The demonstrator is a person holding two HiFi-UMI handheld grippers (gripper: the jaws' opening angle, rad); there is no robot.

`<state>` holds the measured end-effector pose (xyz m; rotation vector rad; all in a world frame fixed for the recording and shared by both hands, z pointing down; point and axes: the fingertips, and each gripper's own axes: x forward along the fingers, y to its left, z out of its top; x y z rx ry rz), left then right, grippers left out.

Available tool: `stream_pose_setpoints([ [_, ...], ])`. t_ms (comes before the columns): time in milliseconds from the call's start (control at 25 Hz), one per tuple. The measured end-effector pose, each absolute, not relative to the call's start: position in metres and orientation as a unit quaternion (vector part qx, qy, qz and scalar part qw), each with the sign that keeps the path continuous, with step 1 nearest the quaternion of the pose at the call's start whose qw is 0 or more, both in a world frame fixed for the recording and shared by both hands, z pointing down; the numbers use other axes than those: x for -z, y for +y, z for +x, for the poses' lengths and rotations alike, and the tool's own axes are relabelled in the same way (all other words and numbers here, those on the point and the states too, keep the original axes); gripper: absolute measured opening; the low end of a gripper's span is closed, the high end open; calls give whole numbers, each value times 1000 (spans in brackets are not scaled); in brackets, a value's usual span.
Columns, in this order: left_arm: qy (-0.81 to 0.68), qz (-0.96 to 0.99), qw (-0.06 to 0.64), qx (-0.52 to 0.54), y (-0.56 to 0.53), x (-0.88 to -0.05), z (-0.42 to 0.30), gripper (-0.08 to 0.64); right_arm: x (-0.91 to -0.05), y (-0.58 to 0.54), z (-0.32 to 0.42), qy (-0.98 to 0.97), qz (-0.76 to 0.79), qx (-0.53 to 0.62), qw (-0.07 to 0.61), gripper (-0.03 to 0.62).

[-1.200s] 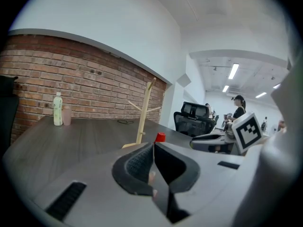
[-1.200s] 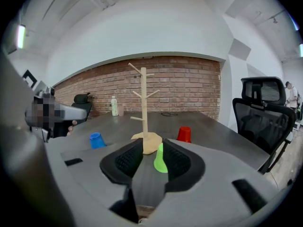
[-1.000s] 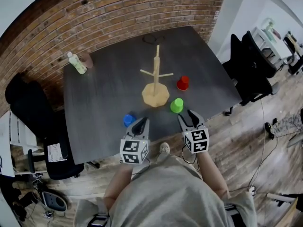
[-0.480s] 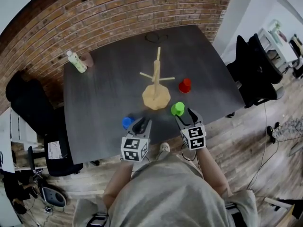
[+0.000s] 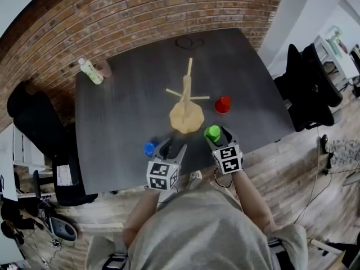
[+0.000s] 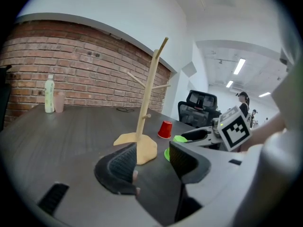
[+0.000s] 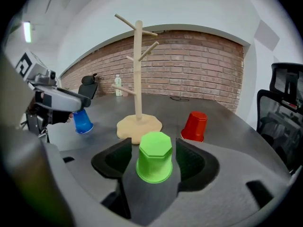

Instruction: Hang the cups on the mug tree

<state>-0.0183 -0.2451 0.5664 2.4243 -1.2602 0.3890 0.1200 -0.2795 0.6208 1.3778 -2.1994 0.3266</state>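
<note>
**Both grippers drop to the cups, jaws spread**

Since a second ago both grippers have come down and forward over the near edge of the table (image 5: 112, 117), and both sets of jaws have just been opening. Right gripper (image 7: 154, 150) stands wide apart with the green cup (image 7: 154, 167) between its jaws. That cup is upside down with its long axis upright, and the pads aren't touching it yet. Left gripper (image 6: 152, 156) is spread too, with nothing between its jaws. The blue cup (image 5: 149, 148) sits just to its left, lower middle of the head view. The red cup (image 5: 223, 104) waits right of the mug tree (image 5: 187, 103), centre frame. My guess: the right hand is nearer a grab, and the tree lies straight ahead past its cup.
</note>
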Motion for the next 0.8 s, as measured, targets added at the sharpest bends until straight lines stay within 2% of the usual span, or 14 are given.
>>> stream_pose_setpoints([
  [200, -449, 860, 196, -141, -248, -573, -17, 216, -630, -286, 119, -812, 502, -125, 272, 279],
  [360, -453, 857, 199, -142, -249, -573, -17, 216, -634, -285, 119, -810, 499, -128, 280, 242],
  [800, -458, 856, 195, -138, -248, -572, -17, 216, -622, -283, 124, -812, 502, -122, 272, 236],
])
